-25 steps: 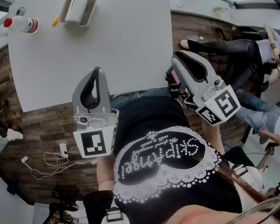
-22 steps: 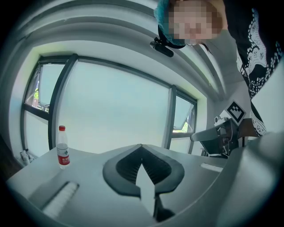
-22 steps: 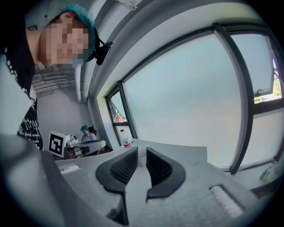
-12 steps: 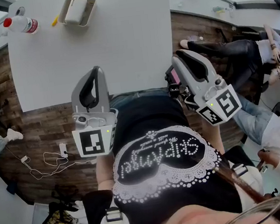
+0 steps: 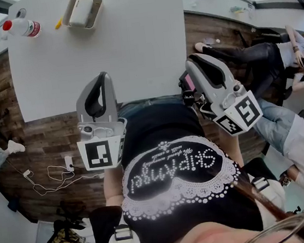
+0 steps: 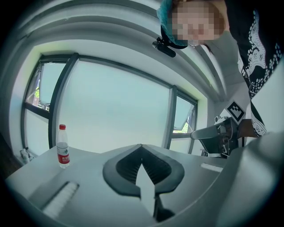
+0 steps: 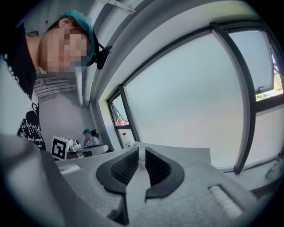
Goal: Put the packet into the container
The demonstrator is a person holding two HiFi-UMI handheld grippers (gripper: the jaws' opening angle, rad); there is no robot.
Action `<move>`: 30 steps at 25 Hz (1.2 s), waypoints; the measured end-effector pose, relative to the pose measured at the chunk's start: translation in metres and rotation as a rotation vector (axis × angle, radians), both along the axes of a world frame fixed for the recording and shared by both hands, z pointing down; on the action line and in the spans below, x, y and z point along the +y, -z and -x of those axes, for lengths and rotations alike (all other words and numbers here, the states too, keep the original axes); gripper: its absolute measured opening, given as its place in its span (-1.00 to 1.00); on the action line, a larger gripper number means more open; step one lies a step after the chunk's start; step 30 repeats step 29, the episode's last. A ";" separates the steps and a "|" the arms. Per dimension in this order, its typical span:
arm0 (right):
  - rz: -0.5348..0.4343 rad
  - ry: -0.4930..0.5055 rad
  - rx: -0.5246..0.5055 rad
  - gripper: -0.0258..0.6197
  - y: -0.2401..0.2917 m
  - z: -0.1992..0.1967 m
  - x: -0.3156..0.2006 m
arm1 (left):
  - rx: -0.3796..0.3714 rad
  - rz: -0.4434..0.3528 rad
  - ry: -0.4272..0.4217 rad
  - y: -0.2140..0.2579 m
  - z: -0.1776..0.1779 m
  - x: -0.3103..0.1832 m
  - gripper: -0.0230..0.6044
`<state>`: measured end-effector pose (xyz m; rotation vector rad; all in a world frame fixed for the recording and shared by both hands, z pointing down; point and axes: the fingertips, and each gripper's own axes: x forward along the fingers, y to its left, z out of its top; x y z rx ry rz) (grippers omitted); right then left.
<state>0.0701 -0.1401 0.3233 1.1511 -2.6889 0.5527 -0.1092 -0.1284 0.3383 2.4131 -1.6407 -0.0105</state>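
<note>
Head view. Looks steeply down on a white table (image 5: 131, 43) over a wooden floor (image 5: 49, 136). Shows a grey container (image 5: 99, 8) at the far left of the table, with a white packet (image 5: 82, 11) lying inside it. Shows a water bottle (image 5: 20, 27) with a red cap further left, and a small yellow item (image 5: 59, 23) between bottle and container. Places the left gripper (image 5: 99, 78) and the right gripper (image 5: 195, 60) at the near edge of the table, close against a black shirt (image 5: 165, 138). Puts both well apart from the packet, with bare tabletop between, touching nothing. Catches seated people (image 5: 265, 55) at the right.

Left gripper view. Shows the jaws pressed together at the tips, pinching nothing. Looks across the table towards a large window (image 6: 115, 106), with the bottle upright at the far left.

Right gripper view. Shows the jaws a narrow slit apart, with nothing held between them. Looks towards the window, with a person at a desk (image 7: 90, 139) far to the left.
</note>
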 end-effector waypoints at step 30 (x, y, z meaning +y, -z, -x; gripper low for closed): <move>-0.014 0.002 0.003 -0.87 0.004 -0.003 0.003 | 0.017 0.008 0.011 -0.001 0.002 0.002 -0.93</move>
